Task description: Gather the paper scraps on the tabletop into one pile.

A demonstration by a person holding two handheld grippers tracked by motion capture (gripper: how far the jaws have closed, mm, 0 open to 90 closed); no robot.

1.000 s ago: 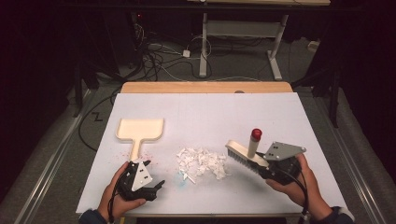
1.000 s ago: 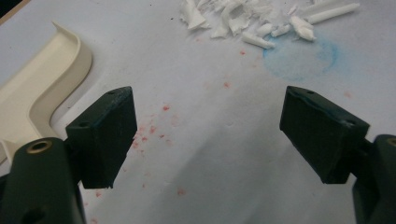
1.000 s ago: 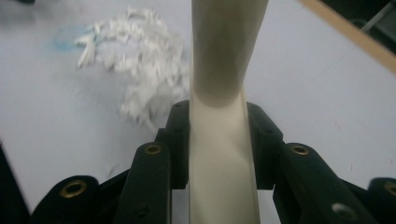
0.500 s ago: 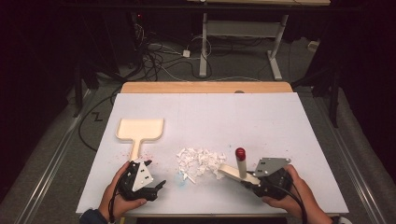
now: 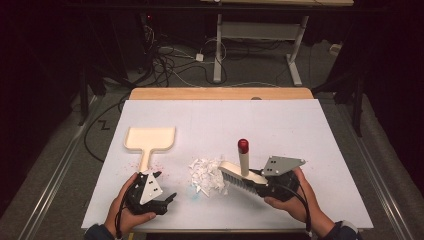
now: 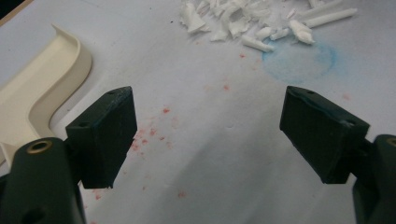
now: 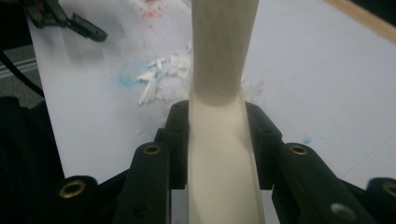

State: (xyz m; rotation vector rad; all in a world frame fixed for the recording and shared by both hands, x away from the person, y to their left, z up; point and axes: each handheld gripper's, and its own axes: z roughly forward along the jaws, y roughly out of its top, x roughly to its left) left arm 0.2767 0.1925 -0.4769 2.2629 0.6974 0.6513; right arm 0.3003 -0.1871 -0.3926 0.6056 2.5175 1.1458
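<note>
A cream dustpan (image 5: 150,139) lies flat at the left of the white table, its edge showing in the left gripper view (image 6: 37,88). A pile of white paper scraps (image 5: 206,175) sits at the front middle. My right gripper (image 5: 258,181) is shut on a cream brush (image 5: 240,177) with a red-tipped handle; the bristles touch the pile's right side. In the right gripper view both jaws (image 7: 219,126) clamp the brush (image 7: 222,51), with scraps (image 7: 163,74) beyond. My left gripper (image 5: 159,196) rests open near the front edge, below the dustpan's handle, nothing between its pads (image 6: 105,135).
The white sheet (image 5: 300,135) covers the table; a wooden strip (image 5: 220,93) runs along the far edge. Red specks and a blue smudge (image 6: 299,60) mark the sheet near the scraps. Cables and a desk frame (image 5: 260,45) lie on the dark floor beyond.
My right gripper has carried the brush leftward, dipping toward the front edge and coming up against the scraps' right side. The left gripper and dustpan have stayed put.
</note>
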